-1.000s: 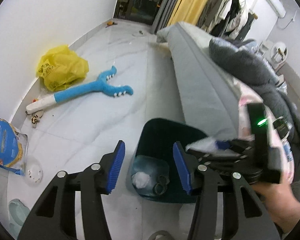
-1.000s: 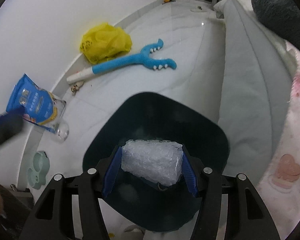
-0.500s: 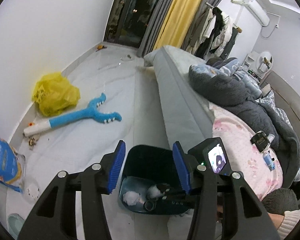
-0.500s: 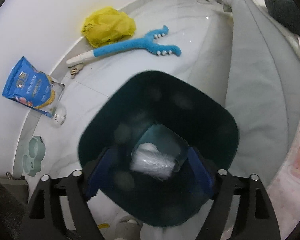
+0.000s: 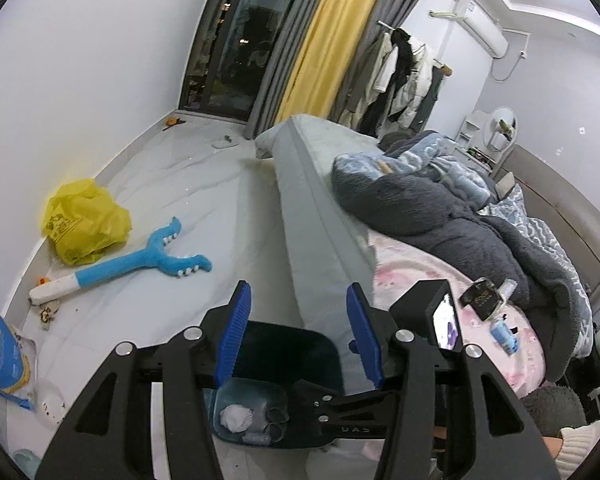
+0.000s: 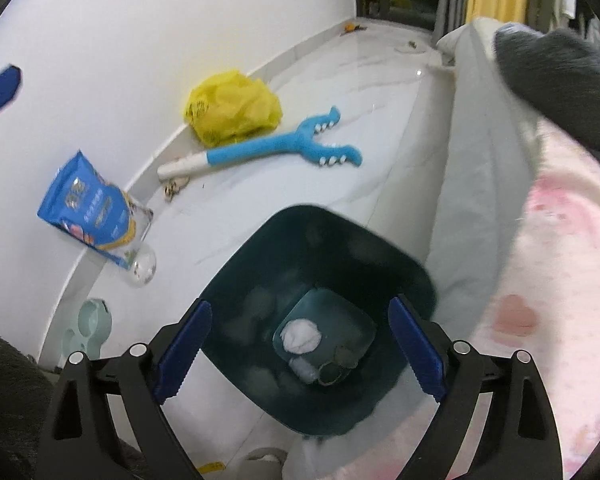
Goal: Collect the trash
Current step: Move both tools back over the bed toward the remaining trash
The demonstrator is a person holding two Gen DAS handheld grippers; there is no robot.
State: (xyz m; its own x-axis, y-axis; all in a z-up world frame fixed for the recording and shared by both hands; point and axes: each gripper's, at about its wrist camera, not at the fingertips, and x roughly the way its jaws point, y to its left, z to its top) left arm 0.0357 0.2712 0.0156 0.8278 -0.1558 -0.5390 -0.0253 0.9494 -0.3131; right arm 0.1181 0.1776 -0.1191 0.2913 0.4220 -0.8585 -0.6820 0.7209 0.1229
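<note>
A dark teal bin (image 6: 320, 240) stands on the white floor beside the bed. At its bottom lie a white paper wad (image 6: 300, 336) and a clear bubble-wrap lump (image 6: 304, 370). Above the bin my right gripper (image 6: 300, 350) points down, its jaws opening wide with nothing between them. My left gripper (image 5: 300, 336) hovers higher over the bin (image 5: 300, 354), aimed at the bed edge. Its jaws are opening slightly and hold nothing. One of its blue pads (image 6: 0, 88) shows at the upper left of the right wrist view. The paper wad (image 5: 236, 418) also shows in the left wrist view.
Along the wall lie a yellow plastic bag (image 6: 232, 108), a blue snack bag (image 6: 88, 212), a blue-and-white toy grabber (image 6: 268, 152) and a clear round lid (image 6: 142, 268). The bed (image 5: 440, 280) with grey and pink bedding fills the right side.
My right gripper let go of the bubble-wrap lump, which dropped into the bin, and its jaws spread wide as it rose. My left gripper rose and tilted up toward the room.
</note>
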